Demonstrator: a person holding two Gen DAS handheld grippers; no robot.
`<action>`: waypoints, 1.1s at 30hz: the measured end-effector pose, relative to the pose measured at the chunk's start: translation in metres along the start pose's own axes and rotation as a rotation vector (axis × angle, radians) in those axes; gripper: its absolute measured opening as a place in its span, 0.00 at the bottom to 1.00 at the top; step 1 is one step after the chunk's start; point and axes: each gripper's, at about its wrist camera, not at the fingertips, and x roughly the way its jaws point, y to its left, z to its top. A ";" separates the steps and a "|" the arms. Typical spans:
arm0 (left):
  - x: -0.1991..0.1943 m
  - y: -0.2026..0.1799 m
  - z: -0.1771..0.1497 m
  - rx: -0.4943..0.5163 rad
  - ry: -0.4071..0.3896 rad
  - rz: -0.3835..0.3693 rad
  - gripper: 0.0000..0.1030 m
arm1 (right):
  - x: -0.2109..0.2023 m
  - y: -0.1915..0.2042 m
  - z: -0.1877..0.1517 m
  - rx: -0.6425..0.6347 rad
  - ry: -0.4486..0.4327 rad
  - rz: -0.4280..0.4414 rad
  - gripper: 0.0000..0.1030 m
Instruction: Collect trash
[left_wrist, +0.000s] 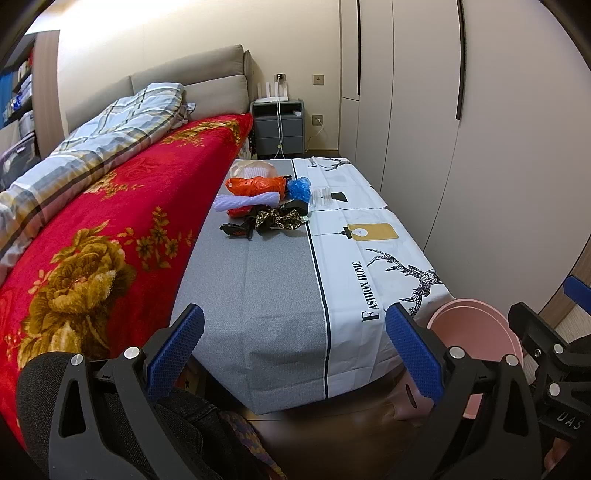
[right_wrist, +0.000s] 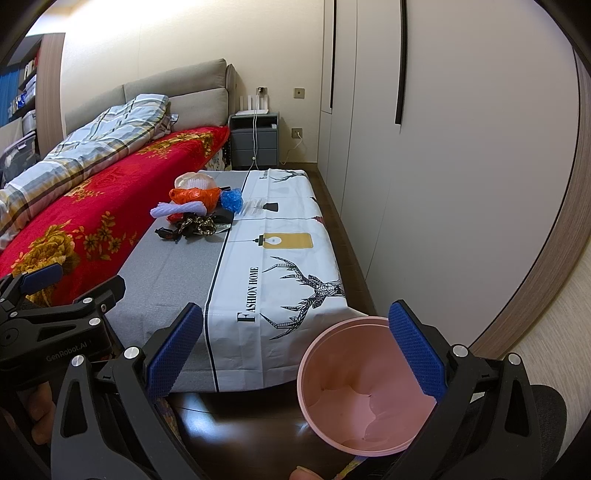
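Observation:
A heap of trash lies at the far end of the low cloth-covered table: an orange plastic bag, a blue crumpled bag, a lilac foam strip, dark patterned wrappers and a clear wrapper. The same heap shows in the right wrist view. A pink bin stands on the floor by the table's near right corner, also seen as the pink bin. My left gripper is open, empty, near the table's front edge. My right gripper is open, empty, with its right finger over the bin's rim.
A bed with a red floral blanket runs along the table's left side. White wardrobe doors line the right, with a narrow floor strip between. A grey nightstand stands at the back wall. Dark wood floor lies below the grippers.

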 end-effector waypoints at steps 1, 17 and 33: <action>0.000 0.000 0.000 0.000 0.000 0.000 0.93 | 0.000 0.000 0.000 0.000 0.000 0.000 0.95; 0.000 0.001 0.000 0.000 0.000 -0.001 0.93 | 0.000 0.000 0.000 0.000 0.001 0.000 0.95; 0.001 0.002 -0.001 -0.001 0.005 0.001 0.93 | 0.001 0.005 -0.002 0.002 0.002 0.004 0.95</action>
